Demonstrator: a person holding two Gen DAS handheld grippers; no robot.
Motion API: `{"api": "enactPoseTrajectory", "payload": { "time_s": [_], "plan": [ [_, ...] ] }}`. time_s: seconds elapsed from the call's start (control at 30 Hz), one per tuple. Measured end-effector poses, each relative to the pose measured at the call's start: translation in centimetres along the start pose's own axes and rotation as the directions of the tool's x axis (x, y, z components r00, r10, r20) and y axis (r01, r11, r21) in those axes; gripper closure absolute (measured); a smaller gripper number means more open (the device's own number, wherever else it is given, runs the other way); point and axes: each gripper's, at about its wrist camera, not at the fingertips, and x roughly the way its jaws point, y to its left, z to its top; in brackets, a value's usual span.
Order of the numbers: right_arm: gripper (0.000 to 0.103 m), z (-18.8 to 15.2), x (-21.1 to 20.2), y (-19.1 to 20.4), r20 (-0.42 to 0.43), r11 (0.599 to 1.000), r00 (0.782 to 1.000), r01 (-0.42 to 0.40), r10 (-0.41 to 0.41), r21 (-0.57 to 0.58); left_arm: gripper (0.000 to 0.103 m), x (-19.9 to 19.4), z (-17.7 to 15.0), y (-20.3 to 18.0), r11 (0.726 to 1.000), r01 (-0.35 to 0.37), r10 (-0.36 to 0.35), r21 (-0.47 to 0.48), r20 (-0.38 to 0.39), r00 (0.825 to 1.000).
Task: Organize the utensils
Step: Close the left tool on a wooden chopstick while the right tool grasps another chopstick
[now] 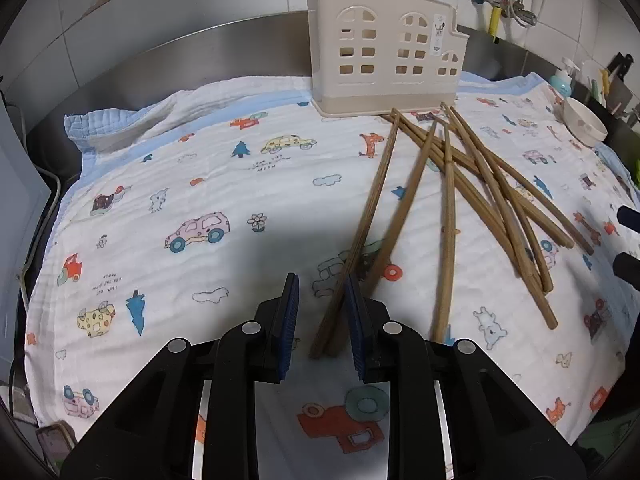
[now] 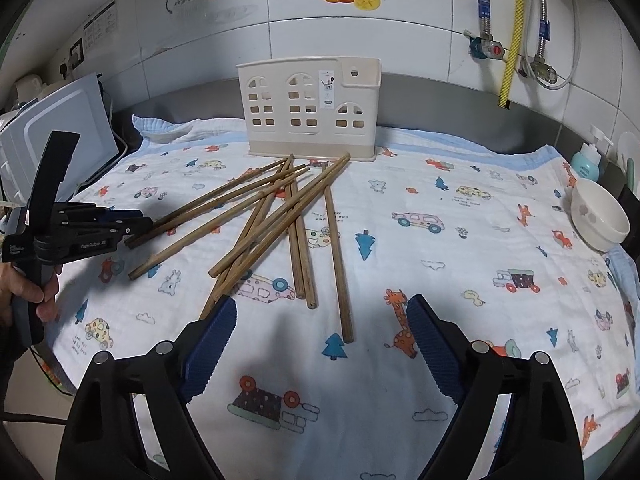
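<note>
Several wooden chopsticks [image 1: 448,216] [image 2: 296,216] lie criss-crossed on the printed cloth [image 2: 460,288], in front of a cream plastic utensil holder [image 1: 384,60] [image 2: 308,112] that stands upright at the back. My left gripper [image 1: 322,284] [image 2: 148,222] is down at the near ends of two chopsticks on the pile's left side. Its jaws are narrow, and both ends lie in the gap close to the right pad, with cloth showing beside the left pad. My right gripper [image 2: 322,308] hovers wide open over the near tips of the pile, holding nothing.
A white bowl [image 2: 600,220] [image 1: 584,122] sits at the cloth's right edge beside a blue pump bottle [image 2: 586,164]. A white appliance [image 2: 68,128] stands at the left. Pipes and valves [image 2: 508,40] run down the tiled wall. A person's hand [image 2: 28,292] grips the left tool.
</note>
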Motion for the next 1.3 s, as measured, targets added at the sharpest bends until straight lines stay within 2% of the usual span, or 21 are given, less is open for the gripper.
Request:
{"api": "enactPoseTrajectory", "payload": {
  "time_s": [0.23,0.47,0.63,0.8,1.0,1.2,1.3],
  "plan": [
    [0.021,0.1,0.0,0.0,-0.003,1.000,1.000,-0.002,0.002,0.002,0.082,0.4,-0.2,-0.8,0.999,0.019,-0.019,0.039,-0.016,1.000],
    [0.033,0.4,0.7,0.4,-0.015,1.000,1.000,-0.015,0.015,0.013,0.083,0.8,-0.2,-0.6,1.000,0.013,-0.013,0.026,-0.009,1.000],
    [0.045,0.8,1.8,1.3,-0.033,0.997,0.998,-0.057,0.059,0.047,0.086,0.6,-0.4,-1.5,0.999,0.026,-0.026,0.044,-0.003,1.000],
    [0.067,1.1,3.7,2.5,-0.067,0.989,0.991,-0.109,0.116,0.103,0.086,0.6,-0.5,-1.1,0.998,0.061,-0.061,0.025,0.001,0.998],
    [0.079,1.5,5.6,3.0,-0.086,0.970,0.983,-0.145,0.164,0.195,0.086,0.4,-0.8,-1.1,0.996,0.067,-0.067,0.053,0.000,0.998],
    [0.090,1.8,6.9,3.7,-0.101,0.963,0.982,-0.133,0.161,0.235,0.086,0.3,-0.9,-1.1,0.994,0.075,-0.074,0.080,-0.006,0.997],
    [0.090,1.7,7.0,3.8,-0.100,0.961,0.983,-0.126,0.154,0.245,0.085,0.3,-0.9,-1.0,0.993,0.083,-0.082,0.086,-0.011,0.997]
  ]
}}
